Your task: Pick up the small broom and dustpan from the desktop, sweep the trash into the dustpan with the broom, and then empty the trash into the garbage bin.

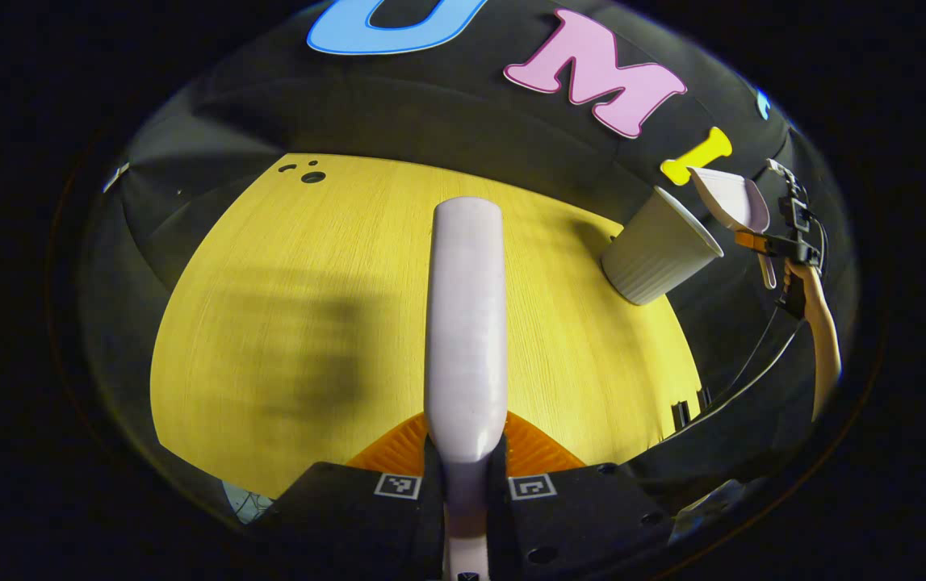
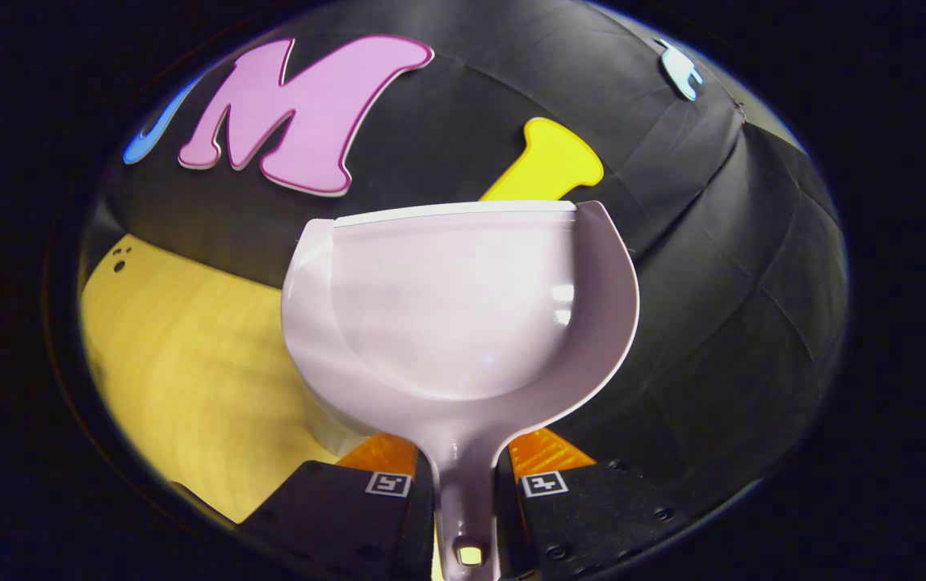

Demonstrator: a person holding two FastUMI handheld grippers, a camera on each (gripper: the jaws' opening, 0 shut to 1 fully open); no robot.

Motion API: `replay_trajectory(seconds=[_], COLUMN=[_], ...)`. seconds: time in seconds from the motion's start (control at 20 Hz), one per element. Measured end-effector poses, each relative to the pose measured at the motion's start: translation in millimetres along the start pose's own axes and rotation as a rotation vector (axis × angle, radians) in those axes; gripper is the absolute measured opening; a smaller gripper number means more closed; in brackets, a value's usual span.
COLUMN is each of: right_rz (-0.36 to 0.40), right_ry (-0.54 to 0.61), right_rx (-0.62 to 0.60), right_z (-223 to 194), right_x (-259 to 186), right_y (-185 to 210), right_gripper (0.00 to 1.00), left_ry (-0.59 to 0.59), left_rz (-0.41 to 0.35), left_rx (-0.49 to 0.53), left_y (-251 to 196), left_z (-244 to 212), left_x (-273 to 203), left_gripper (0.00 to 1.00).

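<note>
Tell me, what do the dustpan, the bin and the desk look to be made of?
The dustpan looks like smooth, glossy pale plastic, with bright light reflections on its scoop. The bin seems ribbed matte plastic, judging by its fine vertical ridges. The desk looks like yellow wood or wood-look laminate: fine grain lines, low sheen.

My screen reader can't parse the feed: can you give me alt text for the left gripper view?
The left gripper is shut on the broom handle, held out over the yellow desktop. At far right, the right gripper holds the dustpan tilted above the ribbed garbage bin.
</note>
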State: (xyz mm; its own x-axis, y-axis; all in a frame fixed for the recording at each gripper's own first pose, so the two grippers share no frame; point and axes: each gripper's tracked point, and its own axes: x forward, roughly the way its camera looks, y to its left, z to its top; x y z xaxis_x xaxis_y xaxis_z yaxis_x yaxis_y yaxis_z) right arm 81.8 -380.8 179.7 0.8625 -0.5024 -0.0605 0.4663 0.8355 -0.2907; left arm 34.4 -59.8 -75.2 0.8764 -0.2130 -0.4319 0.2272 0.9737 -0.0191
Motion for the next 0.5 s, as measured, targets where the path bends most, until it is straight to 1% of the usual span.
replay_trajectory(seconds=[0.05,0.1,0.15,0.2,0.3,0.4,0.45,0.5], right_rz=[0.032,0.069,0.105,0.132,0.183,0.260,0.308,0.362], right_ry=[-0.021,-0.038,-0.050,-0.059,-0.051,-0.020,0.000,0.025], right_rx=[0.041,0.076,0.095,0.101,0.076,0.064,0.075,0.086], right_z=[6.4,11.4,16.1,16.7,9.9,2.5,-3.3,-9.2], right_x=[-3.5,-7.5,-7.7,-9.2,-8.7,-11.1,-11.8,-12.3], right_y=[3.2,9.3,13.5,14.8,18.9,27.2,33.2,40.0], right_gripper=[0.31,0.35,0.35,0.34,0.34,0.35,0.38,0.34], left_ry=[-0.009,-0.015,-0.013,-0.007,0.004,0.022,0.033,0.040], left_rz=[0.006,0.008,0.007,0.010,0.019,0.022,0.033,0.048], left_rx=[-0.010,-0.024,-0.041,-0.058,-0.078,-0.063,-0.043,-0.022], left_y=[0.8,2.2,2.7,4.7,10.6,11.5,13.6,17.8], left_z=[-0.6,-0.9,-4.3,-7.8,-14.9,-21.7,-26.1,-28.1], left_x=[2.2,4.4,7.4,10.6,18.1,26.5,32.2,37.4], left_gripper=[0.25,0.25,0.25,0.24,0.25,0.25,0.25,0.25])
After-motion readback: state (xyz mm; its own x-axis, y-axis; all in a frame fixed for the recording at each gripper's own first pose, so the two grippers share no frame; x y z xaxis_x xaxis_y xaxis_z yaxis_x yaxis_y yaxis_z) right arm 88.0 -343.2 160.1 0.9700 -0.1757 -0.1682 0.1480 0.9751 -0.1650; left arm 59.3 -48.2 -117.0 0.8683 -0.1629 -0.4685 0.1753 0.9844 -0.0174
